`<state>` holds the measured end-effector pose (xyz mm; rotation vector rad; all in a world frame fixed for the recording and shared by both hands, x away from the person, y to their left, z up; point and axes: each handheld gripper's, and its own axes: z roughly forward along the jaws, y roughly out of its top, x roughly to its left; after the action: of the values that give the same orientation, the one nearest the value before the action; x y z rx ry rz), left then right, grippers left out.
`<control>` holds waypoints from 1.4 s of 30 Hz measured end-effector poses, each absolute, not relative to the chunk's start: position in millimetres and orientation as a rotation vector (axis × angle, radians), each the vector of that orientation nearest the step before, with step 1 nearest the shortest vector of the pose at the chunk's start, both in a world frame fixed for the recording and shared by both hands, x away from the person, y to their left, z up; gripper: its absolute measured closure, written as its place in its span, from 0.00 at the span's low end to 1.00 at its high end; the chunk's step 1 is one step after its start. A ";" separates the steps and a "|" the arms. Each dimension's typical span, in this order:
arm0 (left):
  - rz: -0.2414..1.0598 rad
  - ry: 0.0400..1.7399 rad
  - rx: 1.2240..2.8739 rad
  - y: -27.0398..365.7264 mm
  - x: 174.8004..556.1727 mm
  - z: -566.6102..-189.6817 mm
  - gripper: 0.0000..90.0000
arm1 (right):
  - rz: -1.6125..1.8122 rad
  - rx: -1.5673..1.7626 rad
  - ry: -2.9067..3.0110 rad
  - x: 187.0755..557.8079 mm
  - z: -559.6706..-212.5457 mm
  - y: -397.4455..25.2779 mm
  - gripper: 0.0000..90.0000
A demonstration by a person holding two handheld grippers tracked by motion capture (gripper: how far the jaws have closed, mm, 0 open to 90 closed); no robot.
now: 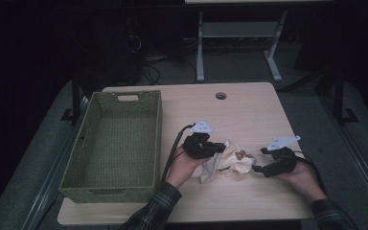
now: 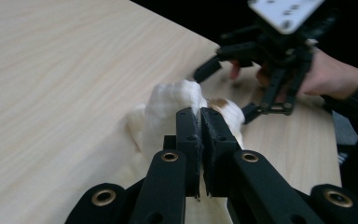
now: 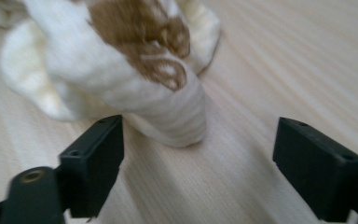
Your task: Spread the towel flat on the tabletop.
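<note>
Your left gripper (image 2: 199, 114) pinches the cream sock (image 1: 230, 160) mid-table beside the green basket (image 1: 112, 143), while your right gripper (image 3: 198, 158), jaws spread, reveals its brown pattern close up.

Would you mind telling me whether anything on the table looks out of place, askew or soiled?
The cream cloth lies crumpled in a heap on the table rather than flat, and it bears a brown patch that may be a stain or a print. The green basket sits squarely. Left tongs pinch the cloth; right tongs are open beside it.
</note>
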<state>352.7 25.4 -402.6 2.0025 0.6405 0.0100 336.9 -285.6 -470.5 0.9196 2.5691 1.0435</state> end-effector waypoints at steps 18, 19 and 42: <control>0.135 0.706 1.958 28.7 374.7 -389.0 0.96 | 1.367 0.832 2.576 334.6 -445.0 -274.0 0.57; 0.137 0.707 1.959 29.0 375.3 -388.9 0.96 | 1.360 0.825 2.577 336.1 -446.2 -273.5 0.66; 0.241 0.910 2.005 27.3 400.0 -426.5 0.95 | 1.282 0.876 2.582 346.4 -453.1 -298.6 0.91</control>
<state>400.0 27.3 -426.5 2.0054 0.9100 0.2412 346.4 -298.6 -453.1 0.8760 2.5819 1.2824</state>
